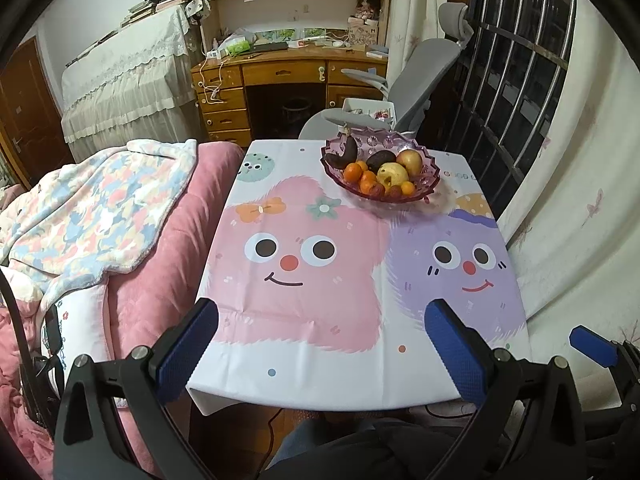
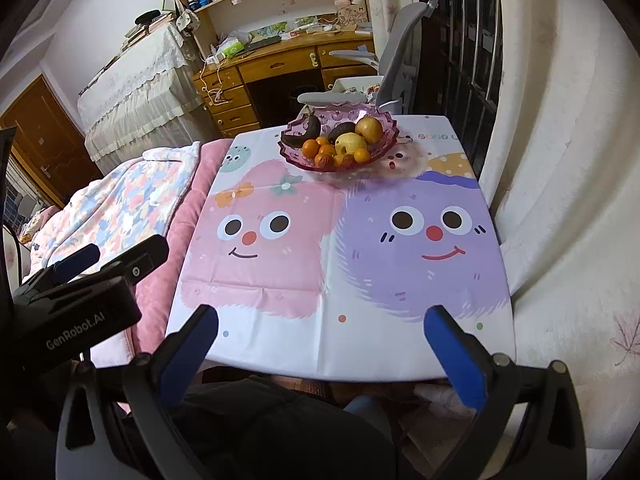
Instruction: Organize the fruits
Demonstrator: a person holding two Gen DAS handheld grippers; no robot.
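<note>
A pink glass fruit bowl stands at the far right of the table, also in the right wrist view. It holds a dark banana, an avocado, an apple, a yellow pear and several small oranges. My left gripper is open and empty above the table's near edge. My right gripper is open and empty, also above the near edge. Both are far from the bowl.
The table wears a cartoon-face cloth. A bed with a pink quilt lies on the left. A grey office chair and a wooden desk stand behind. A curtain hangs on the right.
</note>
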